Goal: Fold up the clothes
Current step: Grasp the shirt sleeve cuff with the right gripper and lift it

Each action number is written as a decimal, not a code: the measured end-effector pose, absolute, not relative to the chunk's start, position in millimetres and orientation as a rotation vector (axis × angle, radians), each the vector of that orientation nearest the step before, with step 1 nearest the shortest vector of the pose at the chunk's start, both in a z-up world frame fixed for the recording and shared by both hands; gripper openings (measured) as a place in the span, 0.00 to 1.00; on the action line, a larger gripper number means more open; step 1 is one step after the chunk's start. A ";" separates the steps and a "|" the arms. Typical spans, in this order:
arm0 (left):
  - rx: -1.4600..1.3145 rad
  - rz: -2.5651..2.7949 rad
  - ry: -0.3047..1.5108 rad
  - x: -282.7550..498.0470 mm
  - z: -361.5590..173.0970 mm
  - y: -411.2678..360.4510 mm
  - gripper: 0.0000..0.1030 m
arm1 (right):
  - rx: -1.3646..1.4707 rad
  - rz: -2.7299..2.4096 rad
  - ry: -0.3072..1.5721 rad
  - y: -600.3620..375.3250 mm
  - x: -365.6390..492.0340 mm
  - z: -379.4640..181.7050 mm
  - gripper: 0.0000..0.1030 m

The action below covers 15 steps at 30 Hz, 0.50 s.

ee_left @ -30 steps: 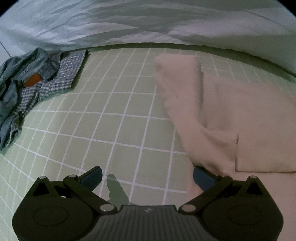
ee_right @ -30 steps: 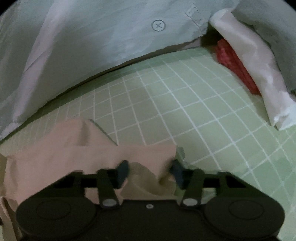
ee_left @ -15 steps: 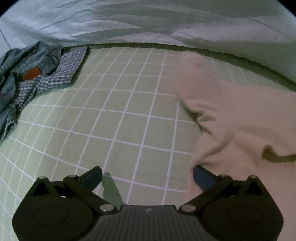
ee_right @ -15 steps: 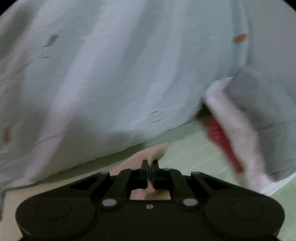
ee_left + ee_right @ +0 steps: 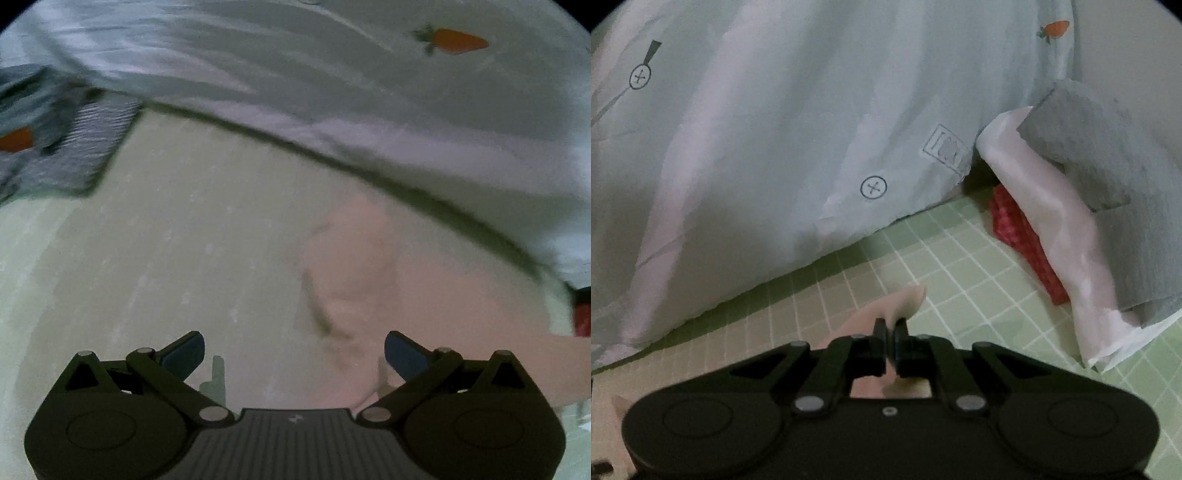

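Pink garment [image 5: 886, 306] lay on the green grid mat [image 5: 960, 266], one corner pinched in my right hand-held gripper [image 5: 890, 343]. Left hand-held gripper [image 5: 293, 354] was closing, nothing between. Thin bite; corner could slip.

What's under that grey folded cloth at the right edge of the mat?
Under the grey folded cloth lies a white cloth, and below that a red fabric peeks out on the green grid mat. How far the red piece extends underneath is covered.
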<state>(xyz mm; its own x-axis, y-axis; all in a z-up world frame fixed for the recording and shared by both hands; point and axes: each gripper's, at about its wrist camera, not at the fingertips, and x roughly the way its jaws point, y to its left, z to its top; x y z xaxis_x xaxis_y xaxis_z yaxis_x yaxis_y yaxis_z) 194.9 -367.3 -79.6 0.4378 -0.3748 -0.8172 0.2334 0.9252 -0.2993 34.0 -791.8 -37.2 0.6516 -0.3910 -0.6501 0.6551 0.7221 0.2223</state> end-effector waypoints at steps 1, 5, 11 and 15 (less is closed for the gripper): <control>-0.147 -0.398 1.049 199.3 -83.3 -372.8 0.89 | 0.471 -0.621 0.613 -792.3 34.4 -38.5 0.04; -0.116 -0.443 1.066 221.0 -99.7 -396.3 0.52 | 0.472 -0.615 0.602 -792.2 33.6 -39.1 0.04; -0.073 -0.451 0.985 242.3 -103.7 -409.2 0.08 | 0.453 -0.610 0.599 -795.6 29.6 -40.9 0.04; -0.026 -0.412 0.986 250.9 -113.6 -417.2 0.13 | 0.454 -0.627 0.650 -793.7 32.3 -53.1 0.04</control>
